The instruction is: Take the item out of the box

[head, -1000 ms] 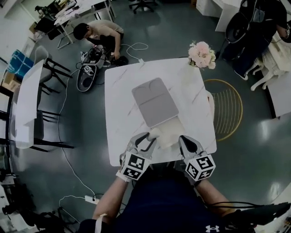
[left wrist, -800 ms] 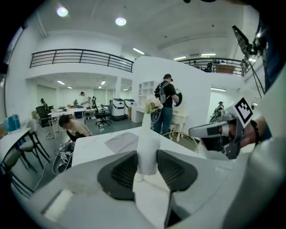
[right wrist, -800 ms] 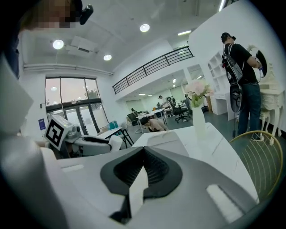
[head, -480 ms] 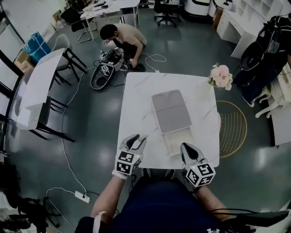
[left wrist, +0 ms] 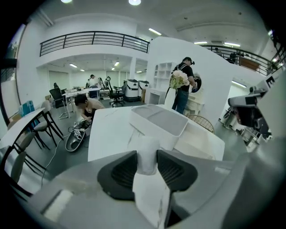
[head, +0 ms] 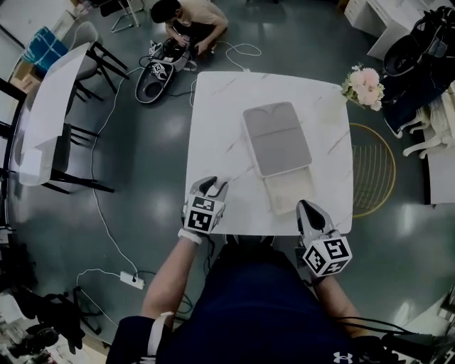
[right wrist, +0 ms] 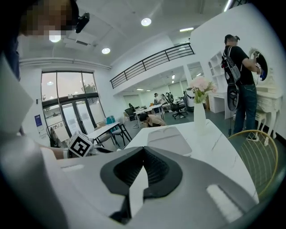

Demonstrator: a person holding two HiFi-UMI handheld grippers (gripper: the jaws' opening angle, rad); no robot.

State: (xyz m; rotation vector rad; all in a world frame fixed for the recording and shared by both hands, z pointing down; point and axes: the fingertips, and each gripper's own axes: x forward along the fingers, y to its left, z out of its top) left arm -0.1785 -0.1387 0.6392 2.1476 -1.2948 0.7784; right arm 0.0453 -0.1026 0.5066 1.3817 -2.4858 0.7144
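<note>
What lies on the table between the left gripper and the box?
Nothing: in the head view that stretch of table is bare between the left gripper and the box. The gripper itself grips a white item.

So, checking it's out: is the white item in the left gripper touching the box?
Apart. The left gripper view shows the white item clamped between the jaws, and the head view shows bare table between the left gripper and the box.

Cannot see lower end of white item [left wrist: 147, 146], sunk behind pads of left hand-held gripper [left wrist: 147, 156]. Cannot find it in head view, under marker cube [head: 201, 214]. Cannot judge inside of tray [head: 288, 193] at near end of box [head: 276, 139]: too small. Noted crouching person [head: 186, 15] cropped by top edge.
</note>
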